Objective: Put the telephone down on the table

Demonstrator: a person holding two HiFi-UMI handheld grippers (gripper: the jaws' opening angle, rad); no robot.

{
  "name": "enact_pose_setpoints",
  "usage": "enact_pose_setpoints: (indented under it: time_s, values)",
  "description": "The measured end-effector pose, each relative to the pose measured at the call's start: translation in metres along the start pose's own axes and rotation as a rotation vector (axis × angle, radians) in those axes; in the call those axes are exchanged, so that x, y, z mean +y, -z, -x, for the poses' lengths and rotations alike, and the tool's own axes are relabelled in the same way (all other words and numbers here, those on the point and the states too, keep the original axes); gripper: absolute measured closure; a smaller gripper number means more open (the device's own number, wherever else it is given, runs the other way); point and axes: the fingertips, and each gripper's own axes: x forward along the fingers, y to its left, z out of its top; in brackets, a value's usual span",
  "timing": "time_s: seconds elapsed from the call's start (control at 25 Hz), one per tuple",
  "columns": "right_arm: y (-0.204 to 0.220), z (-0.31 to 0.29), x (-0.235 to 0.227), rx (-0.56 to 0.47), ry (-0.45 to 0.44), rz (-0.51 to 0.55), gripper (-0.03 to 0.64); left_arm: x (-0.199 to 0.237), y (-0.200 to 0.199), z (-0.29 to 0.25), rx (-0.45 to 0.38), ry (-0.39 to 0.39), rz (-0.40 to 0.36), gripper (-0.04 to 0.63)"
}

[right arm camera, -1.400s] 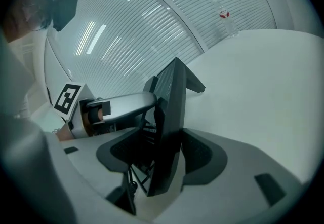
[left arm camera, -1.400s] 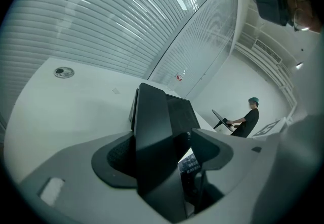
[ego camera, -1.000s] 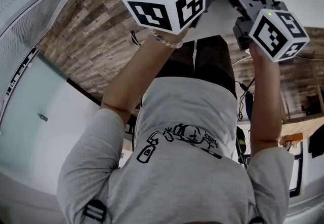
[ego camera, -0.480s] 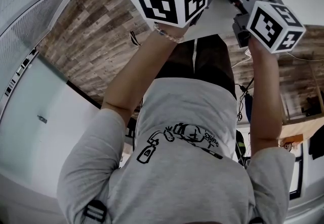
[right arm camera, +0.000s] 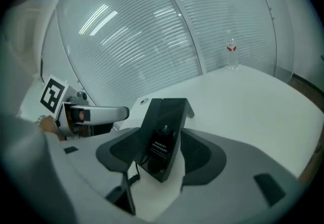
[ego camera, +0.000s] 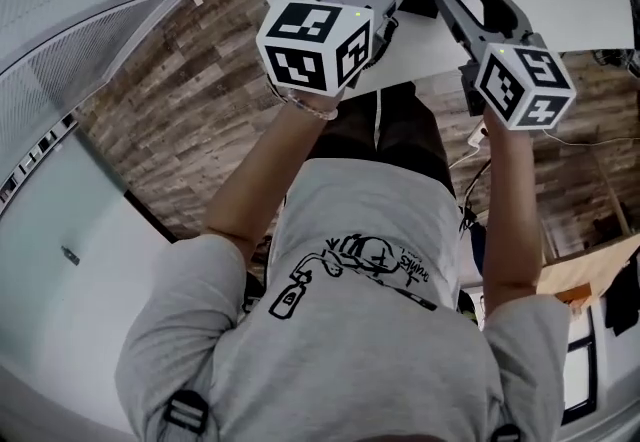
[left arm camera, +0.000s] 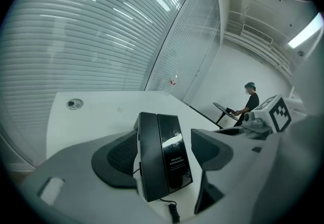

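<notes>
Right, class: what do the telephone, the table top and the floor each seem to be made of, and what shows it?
Telephone: probably black plastic, glossy face with a bright reflection.
Table top: smooth matt white, perhaps laminate; its core is hidden.
Floor: planks with varied brown grain; real wood or a printed imitation, unclear.

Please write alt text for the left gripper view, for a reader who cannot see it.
A black telephone stands upright on a white table, framed by the open jaws of the left gripper. Its coiled cord trails toward the camera; a person is visible far behind.
</notes>
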Motion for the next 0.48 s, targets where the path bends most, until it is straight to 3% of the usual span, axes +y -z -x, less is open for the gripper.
enact_pose_setpoints:
  time_s: [0.36, 0.48]
  values:
    - [-0.063, 0.091, 0.042, -0.127, 0.036, 0.183, 0.385, -0.05, -0.065, 0.089, -0.123, 0.016, -0.103, 0.292]
    - [-0.087, 0.116, 0.056, -0.181, 0.043, 0.232, 0.395, -0.065, -0.085, 0.111, -0.171, 0.025, -0.14, 0.339]
